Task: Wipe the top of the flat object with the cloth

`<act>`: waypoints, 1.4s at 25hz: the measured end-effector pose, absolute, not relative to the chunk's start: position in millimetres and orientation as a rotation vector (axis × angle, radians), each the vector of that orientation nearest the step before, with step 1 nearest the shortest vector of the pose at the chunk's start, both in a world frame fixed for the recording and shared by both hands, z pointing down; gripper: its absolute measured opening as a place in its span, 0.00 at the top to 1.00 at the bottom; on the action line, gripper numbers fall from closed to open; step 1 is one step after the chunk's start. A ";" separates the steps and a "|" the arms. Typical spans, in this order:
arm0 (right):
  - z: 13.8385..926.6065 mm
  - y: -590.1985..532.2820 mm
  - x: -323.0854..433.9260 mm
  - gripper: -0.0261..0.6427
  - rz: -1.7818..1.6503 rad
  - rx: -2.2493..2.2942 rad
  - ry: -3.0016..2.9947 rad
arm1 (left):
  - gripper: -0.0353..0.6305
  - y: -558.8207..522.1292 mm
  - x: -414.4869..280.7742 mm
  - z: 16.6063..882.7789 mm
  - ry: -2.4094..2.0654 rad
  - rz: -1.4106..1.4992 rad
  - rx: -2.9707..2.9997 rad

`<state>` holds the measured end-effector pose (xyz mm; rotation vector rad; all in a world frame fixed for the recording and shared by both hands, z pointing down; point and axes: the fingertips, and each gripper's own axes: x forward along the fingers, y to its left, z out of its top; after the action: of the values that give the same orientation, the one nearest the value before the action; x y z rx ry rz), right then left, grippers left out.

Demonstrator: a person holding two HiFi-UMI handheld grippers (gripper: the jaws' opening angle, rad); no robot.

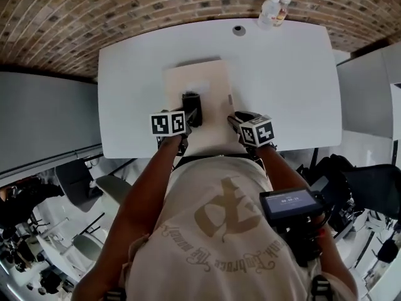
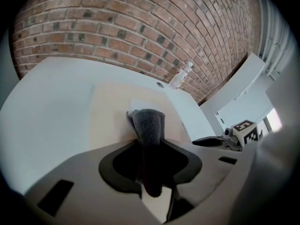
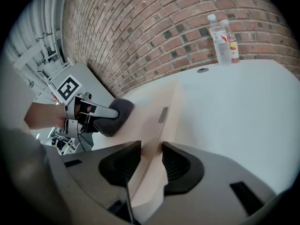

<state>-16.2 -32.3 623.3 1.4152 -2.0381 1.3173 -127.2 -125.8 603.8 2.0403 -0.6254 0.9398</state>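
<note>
Pale wood marks the flat board (image 1: pixel 210 83) at the middle of a white table (image 1: pixel 288 74) in the head view, its near end close to the person's side of the tabletop. The left gripper (image 1: pixel 192 110) holds a dark grey cloth (image 1: pixel 191 101) down on the board's near half, while the right gripper (image 1: pixel 234 119) sits at the board's near right edge. Two clear bottles (image 1: pixel 274 8) stand at the table's far edge, before a brick wall (image 1: pixel 94 11).

In the left gripper view, the jaws are closed on the cloth, whose bunched end sticks out past them and rests on the board's top. The right gripper shows low at the right, beside the board.

In the right gripper view, the jaws are clamped on the board's edge, the pale wood filling the narrow gap between the two dark pads. Across the board, the left gripper presses the cloth onto the wood.
</note>
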 end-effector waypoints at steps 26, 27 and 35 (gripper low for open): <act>625.9 -29.5 -15.4 0.74 1.466 1.489 -1.954 | 0.75 -115.6 -216.9 591.0 -0.781 0.712 1.935; 624.6 -31.4 -14.0 0.74 1.475 1.489 -1.969 | 0.75 -113.1 -211.2 588.8 -0.768 0.707 1.942; 613.0 -81.2 21.0 0.73 1.590 1.527 -2.076 | 0.75 -77.3 -132.0 572.5 -0.603 0.734 2.031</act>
<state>21.0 -81.2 613.0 1.5274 -2.0759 1.5897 -132.0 -77.3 572.5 2.0306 -0.6032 0.7341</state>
